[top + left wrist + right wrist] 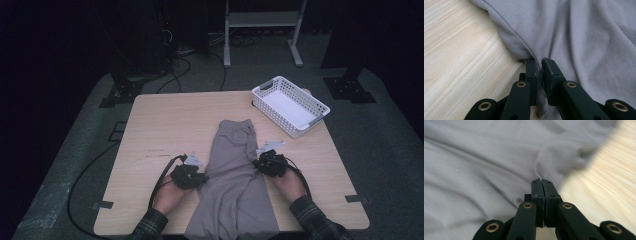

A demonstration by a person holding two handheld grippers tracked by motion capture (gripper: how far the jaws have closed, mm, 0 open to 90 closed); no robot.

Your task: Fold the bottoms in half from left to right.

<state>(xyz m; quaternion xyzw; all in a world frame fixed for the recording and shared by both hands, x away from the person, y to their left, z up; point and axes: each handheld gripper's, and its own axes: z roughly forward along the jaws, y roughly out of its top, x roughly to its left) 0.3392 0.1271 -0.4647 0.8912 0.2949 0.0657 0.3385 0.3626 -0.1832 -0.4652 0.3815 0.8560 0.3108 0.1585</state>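
We see a light wood table (pixel 165 125); on it a grey garment (pixel 235 175) hanging over the near edge and a white basket (pixel 290 105) at the far right corner.

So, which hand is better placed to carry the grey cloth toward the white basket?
Right, probably. The right gripper is shut on the grey cloth's edge on the side where the white basket stands. The left gripper grips the far edge.

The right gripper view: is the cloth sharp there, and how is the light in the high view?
Right gripper view: the grey garment is soft and blurred, the jaws sharper. Left gripper view: the weave is crisp. High view: dim, the table lit, the surroundings nearly black.
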